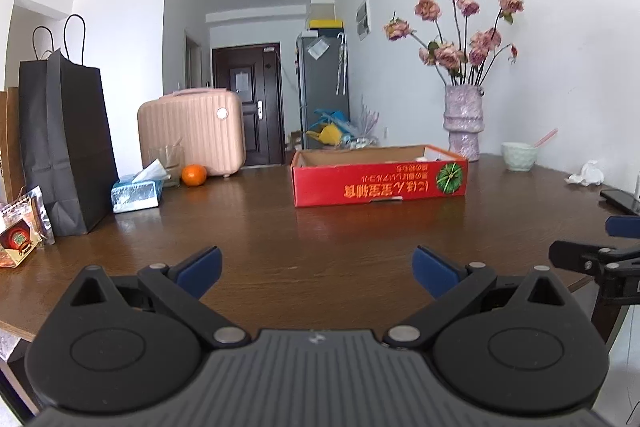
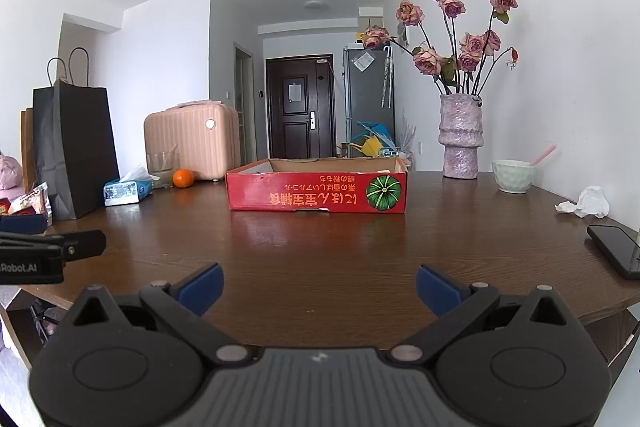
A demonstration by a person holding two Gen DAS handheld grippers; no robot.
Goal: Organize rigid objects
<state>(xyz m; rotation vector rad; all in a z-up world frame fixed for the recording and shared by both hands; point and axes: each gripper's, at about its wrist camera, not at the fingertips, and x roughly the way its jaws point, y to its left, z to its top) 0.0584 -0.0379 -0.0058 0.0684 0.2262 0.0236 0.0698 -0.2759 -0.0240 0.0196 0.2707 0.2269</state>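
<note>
A shallow red cardboard box [image 1: 379, 179] [image 2: 317, 191] with a pumpkin picture lies open-topped on the brown wooden table [image 1: 320, 239] [image 2: 360, 251], toward its far side; a pale item barely shows over its rim. My left gripper [image 1: 317, 271] hovers open over the near edge, nothing between its blue pads. My right gripper [image 2: 319, 290] is likewise open and empty, and its tip shows at the right edge of the left wrist view. An orange [image 1: 194, 174] [image 2: 183, 178], a pale green bowl [image 1: 519, 155] [image 2: 513, 175] with a pink spoon, and a black phone [image 2: 618, 250] rest on the table.
A black paper bag [image 1: 66, 143] [image 2: 74, 147], a tissue box [image 1: 137, 191] [image 2: 127, 189], a glass [image 2: 161, 167] and a pink suitcase [image 1: 192, 131] stand on the left. A vase of dried roses [image 1: 463, 121] [image 2: 460, 137] and crumpled tissue [image 2: 588, 203] are on the right. Snack packets [image 1: 20, 231] lie far left.
</note>
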